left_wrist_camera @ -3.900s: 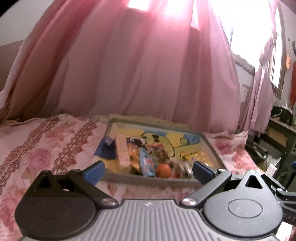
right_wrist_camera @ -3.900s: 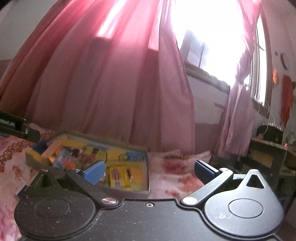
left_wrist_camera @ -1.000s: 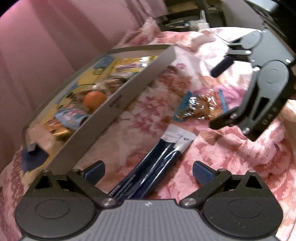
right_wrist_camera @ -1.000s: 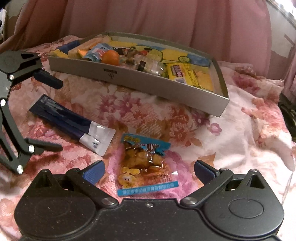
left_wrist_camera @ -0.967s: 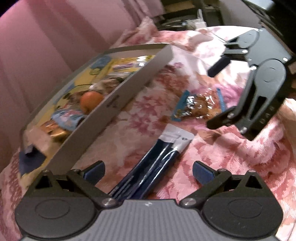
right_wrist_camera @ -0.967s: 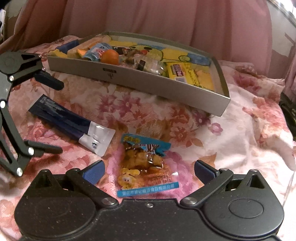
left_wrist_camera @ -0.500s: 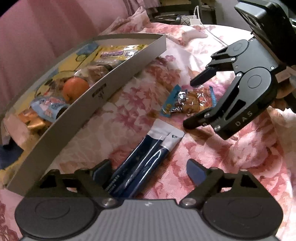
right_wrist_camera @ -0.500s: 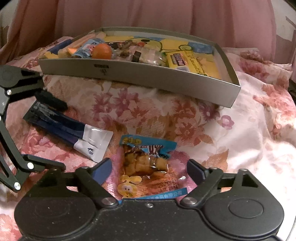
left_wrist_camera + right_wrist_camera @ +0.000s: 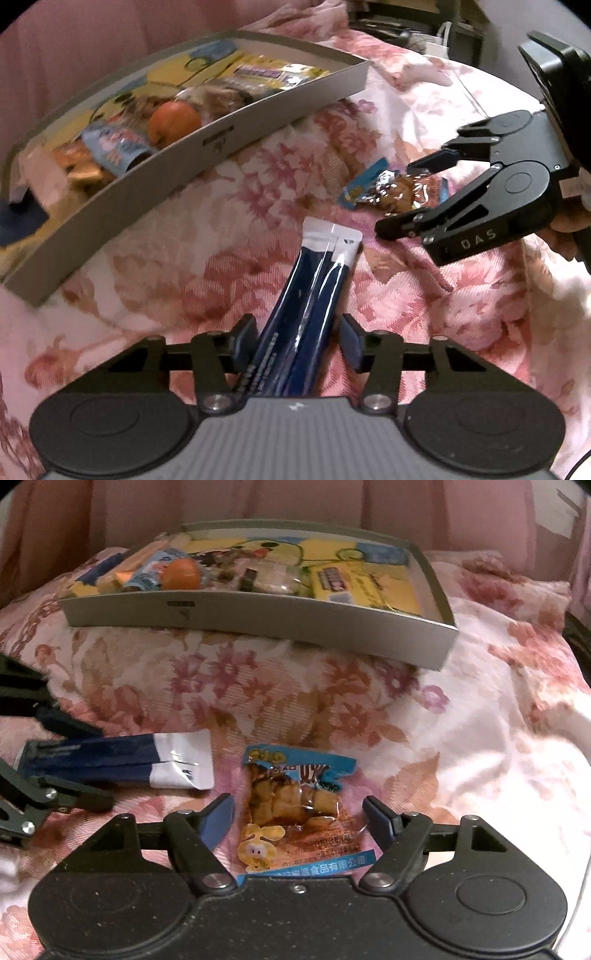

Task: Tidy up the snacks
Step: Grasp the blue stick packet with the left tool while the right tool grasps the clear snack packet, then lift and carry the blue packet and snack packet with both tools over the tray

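Note:
Two dark blue stick packs (image 9: 314, 295) with white ends lie side by side on the flowered bedspread. My left gripper (image 9: 298, 343) straddles their near end, fingers narrowed to just beside the packs' edges, still open. A clear snack bag (image 9: 295, 797) of brown pieces with a blue border lies between the fingers of my right gripper (image 9: 299, 819), which is open with a gap on each side. The left wrist view shows the right gripper (image 9: 395, 195) over that snack bag (image 9: 391, 188). The right wrist view shows the left gripper (image 9: 105, 766) around the stick packs (image 9: 122, 764).
A shallow grey tray (image 9: 295, 616) with a yellow cartoon bottom sits behind the packs. It holds an orange fruit (image 9: 183, 574), a yellow pack (image 9: 354, 583) and several other snacks. Pink curtains hang behind. The bedspread falls away on the right, with dark furniture beyond.
Both grippers came down from facing the curtains to the bed. In the last half second each moved closer to its pack and narrowed its fingers around it.

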The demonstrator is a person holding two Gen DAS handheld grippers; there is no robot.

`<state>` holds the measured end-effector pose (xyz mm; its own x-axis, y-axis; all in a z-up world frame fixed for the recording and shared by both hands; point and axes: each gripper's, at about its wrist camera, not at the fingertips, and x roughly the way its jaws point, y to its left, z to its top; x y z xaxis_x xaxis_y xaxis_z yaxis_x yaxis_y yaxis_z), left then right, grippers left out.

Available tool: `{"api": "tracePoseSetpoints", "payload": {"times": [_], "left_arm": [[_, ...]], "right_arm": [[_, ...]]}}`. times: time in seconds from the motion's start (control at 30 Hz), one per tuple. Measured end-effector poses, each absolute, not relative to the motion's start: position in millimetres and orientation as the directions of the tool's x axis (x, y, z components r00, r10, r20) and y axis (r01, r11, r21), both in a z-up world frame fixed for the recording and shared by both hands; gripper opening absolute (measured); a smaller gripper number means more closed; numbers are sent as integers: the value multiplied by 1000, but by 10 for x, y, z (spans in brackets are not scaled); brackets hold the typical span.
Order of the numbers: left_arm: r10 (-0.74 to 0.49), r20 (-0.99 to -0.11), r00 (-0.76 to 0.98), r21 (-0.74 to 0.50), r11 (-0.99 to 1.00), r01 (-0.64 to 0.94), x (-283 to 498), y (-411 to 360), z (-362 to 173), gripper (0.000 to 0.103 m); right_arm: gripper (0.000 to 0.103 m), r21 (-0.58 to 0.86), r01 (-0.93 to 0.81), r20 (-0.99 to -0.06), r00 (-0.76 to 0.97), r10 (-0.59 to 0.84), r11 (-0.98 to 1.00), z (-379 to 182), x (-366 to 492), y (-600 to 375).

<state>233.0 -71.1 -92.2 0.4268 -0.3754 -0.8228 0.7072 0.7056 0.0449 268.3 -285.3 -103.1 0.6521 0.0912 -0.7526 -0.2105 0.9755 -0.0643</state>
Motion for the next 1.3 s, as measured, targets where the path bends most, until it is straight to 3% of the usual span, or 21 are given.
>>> {"api": "tracePoseSetpoints", "payload": {"times": [0.3, 0.47, 0.73, 0.93, 1.1, 1.3], "left_arm": [[-314, -857, 408, -26, 818, 575, 2198, -698, -886, 45], [-346, -860, 374, -178, 892, 416, 2143, -598, -887, 45], [-387, -836, 390, -333, 921, 201, 2030, -440, -929, 35], [-325, -828, 456, -285, 946, 156, 1886, -513, -928, 27], [-284, -817, 501, -232, 959, 164, 1813, -573, -922, 23], [-299, -802, 517, -252, 954, 162, 1813, -539, -915, 22]], "right_arm": [[76, -31, -139, -782, 620, 63, 990, -1024, 2629, -3009], [76, -24, -133, -798, 599, 61, 991, -1020, 2550, -3032], [75, 6, -138, -804, 589, 87, 990, -1013, 2354, -2953], [69, -8, -185, -792, 601, 106, 983, -1034, 2210, -2765], [67, -97, -244, -760, 644, 86, 965, -1029, 2114, -2592], [67, -217, -283, -711, 702, 48, 934, -1038, 2059, -2474]]}}
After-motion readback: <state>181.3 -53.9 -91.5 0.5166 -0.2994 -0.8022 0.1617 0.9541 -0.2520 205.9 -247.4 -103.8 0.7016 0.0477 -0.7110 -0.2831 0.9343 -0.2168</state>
